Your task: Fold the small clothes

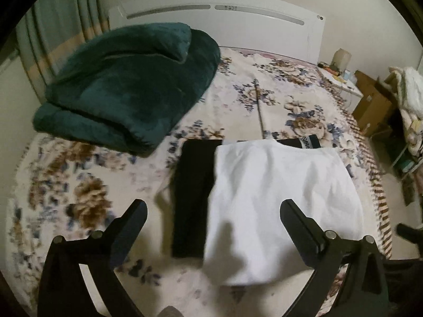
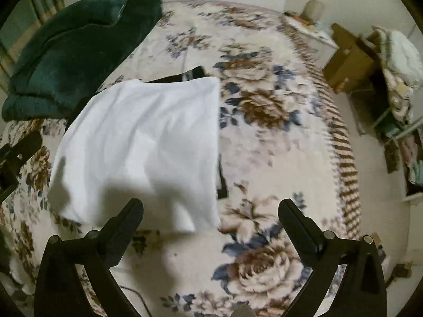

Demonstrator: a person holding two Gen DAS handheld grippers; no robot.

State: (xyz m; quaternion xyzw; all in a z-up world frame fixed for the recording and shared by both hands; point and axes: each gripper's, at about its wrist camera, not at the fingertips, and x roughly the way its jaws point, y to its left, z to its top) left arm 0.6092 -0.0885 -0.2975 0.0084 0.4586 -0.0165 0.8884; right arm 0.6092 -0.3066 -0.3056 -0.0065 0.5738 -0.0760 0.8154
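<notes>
A folded white garment (image 1: 280, 200) lies flat on the flowered bedspread (image 1: 79, 185), partly over a black garment (image 1: 193, 195) whose left side and top edge show. My left gripper (image 1: 214, 208) is open and empty, held above their near edge. In the right wrist view the white garment (image 2: 142, 148) lies left of centre, with black cloth (image 2: 190, 75) showing at its far edge. My right gripper (image 2: 211, 208) is open and empty above the white garment's near right corner. The left gripper's finger (image 2: 18, 153) shows at the left edge.
A folded dark green blanket (image 1: 127, 87) lies at the bed's far left by the white headboard (image 1: 224, 15). Right of the bed stand a small table (image 1: 346, 84), cardboard boxes (image 1: 372, 105) and a rack with linens (image 1: 407, 100). The bedspread's striped edge (image 2: 343, 142) drops to the floor.
</notes>
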